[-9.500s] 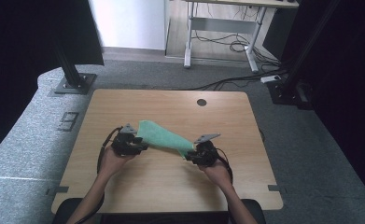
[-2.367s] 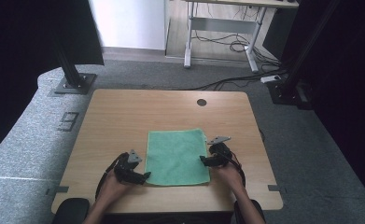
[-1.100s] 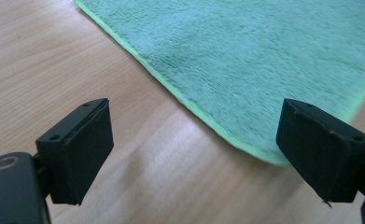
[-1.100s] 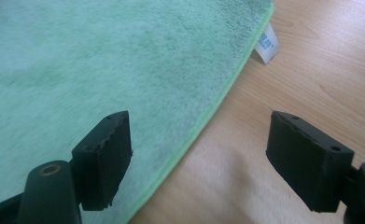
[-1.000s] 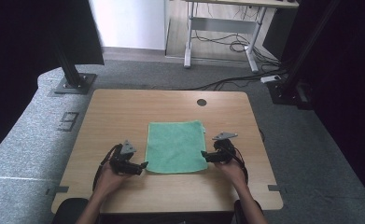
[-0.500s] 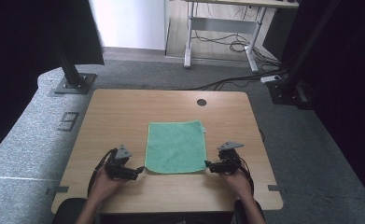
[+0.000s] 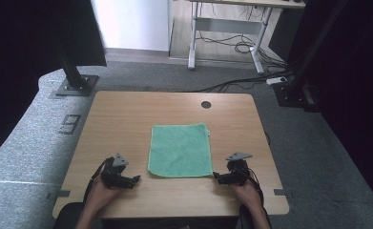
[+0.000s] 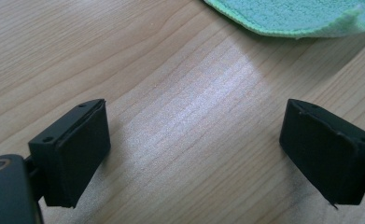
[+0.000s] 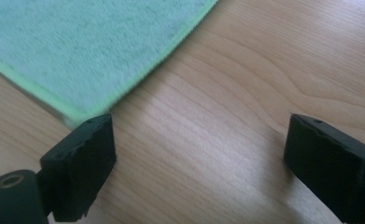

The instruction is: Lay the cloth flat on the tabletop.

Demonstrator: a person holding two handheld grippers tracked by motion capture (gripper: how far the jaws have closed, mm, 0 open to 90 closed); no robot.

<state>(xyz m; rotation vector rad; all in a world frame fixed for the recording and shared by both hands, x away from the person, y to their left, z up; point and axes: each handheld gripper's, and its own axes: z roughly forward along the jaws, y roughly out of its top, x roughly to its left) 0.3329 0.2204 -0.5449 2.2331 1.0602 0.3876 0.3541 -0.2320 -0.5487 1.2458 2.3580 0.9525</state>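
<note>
A green cloth (image 7: 180,150) lies flat on the wooden table (image 7: 127,124), folded into a rectangle. My left gripper (image 7: 135,179) rests low on the table just left of the cloth's near left corner, open and empty. In the left gripper view (image 8: 196,154) only bare wood lies between the jaws, with the cloth's edge (image 8: 292,18) farther ahead. My right gripper (image 7: 216,176) sits by the cloth's near right corner, apart from it; its jaws have just been opening and nothing is between them. The right gripper view (image 9: 199,163) has the cloth's corner (image 9: 77,56) just beyond one jaw.
A round cable hole (image 7: 206,104) is in the table's far edge. Grey carpet surrounds the table, with black stand bases (image 7: 74,86) at the far left and far right. A white desk frame with cables (image 7: 227,33) stands beyond.
Both grippers have let go of the cloth and drawn back toward the near edge, moving outward from its near corners. The cloth lies still, flat on the table.
</note>
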